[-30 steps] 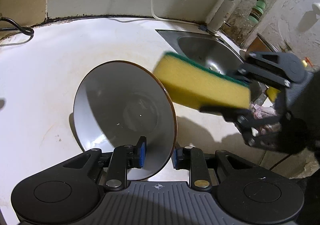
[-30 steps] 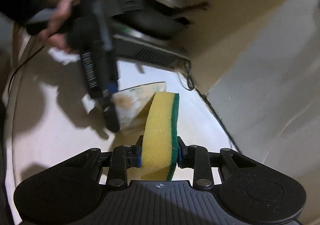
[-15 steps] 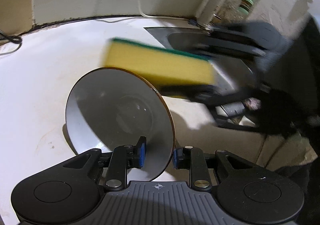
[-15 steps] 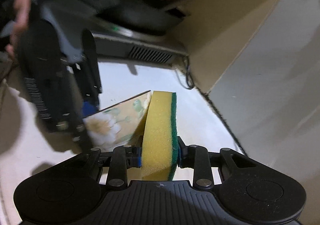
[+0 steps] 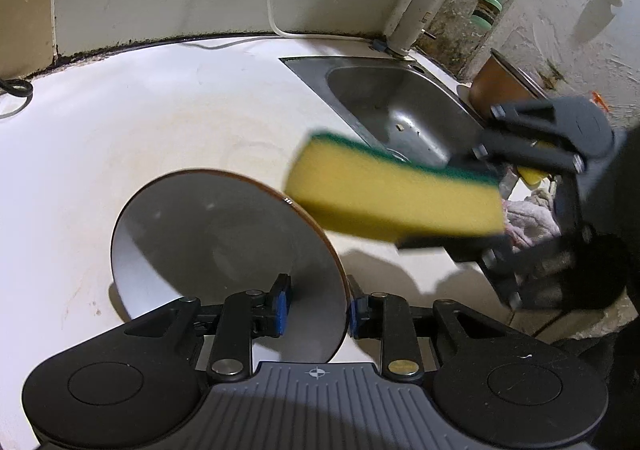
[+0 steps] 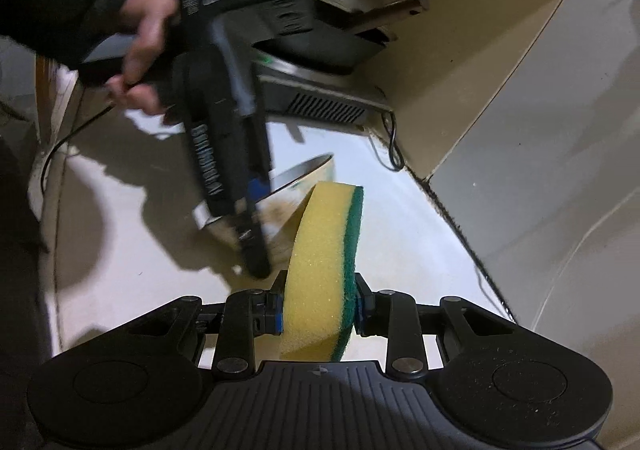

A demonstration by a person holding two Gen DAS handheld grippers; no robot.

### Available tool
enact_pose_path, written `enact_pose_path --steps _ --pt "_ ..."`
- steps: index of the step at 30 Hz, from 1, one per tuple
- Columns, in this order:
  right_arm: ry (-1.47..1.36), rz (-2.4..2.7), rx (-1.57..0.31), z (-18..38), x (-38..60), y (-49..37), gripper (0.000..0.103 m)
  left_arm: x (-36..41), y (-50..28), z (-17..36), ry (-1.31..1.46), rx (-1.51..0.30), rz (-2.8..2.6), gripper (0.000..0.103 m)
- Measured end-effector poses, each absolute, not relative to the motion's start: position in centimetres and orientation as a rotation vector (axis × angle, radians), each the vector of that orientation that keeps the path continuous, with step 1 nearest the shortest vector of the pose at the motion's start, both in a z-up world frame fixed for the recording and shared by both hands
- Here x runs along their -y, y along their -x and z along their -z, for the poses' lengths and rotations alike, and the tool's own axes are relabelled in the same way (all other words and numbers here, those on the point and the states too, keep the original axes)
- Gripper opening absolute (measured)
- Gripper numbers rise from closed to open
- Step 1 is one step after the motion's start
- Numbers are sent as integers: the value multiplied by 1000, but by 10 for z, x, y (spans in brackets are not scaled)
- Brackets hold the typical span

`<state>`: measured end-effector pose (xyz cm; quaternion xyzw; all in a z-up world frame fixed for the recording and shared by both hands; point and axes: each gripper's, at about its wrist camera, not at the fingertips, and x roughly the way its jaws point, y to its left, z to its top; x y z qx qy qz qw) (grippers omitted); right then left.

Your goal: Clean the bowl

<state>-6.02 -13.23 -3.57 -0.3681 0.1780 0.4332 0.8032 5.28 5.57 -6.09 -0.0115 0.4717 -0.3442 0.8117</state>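
No legible text anywhere; only blurred white lettering on the left hand-held gripper (image 6: 256, 250).

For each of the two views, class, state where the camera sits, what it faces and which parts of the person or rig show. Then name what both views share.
Left wrist view: sits on the left hand-held gripper, facing the white counter and steel sink; its pads grip the grey bowl.
Right wrist view: sits on the right hand-held gripper, facing the wall corner; a hand and dark sleeve show.
Shared: bowl, yellow-green sponge, counter.
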Motion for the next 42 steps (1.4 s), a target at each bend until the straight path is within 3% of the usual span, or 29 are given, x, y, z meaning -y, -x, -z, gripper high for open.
enact_pose_path --steps 17,27,29,30,42 --pt "813 -924 -354 37 116 43 30 -33 -48 44 -135 -957 688 29" --pt "729 -906 -398 41 118 29 30 -21 -2 63 -544 -863 622 32" --pt "718 -905 -403 41 116 26 30 -19 2 69 -591 -837 600 29" --pt "710 -903 -404 41 115 24 30 -18 2 70 -592 -836 592 16" --pt "738 -896 -433 38 142 28 30 -38 -55 38 -6 -1002 728 14"
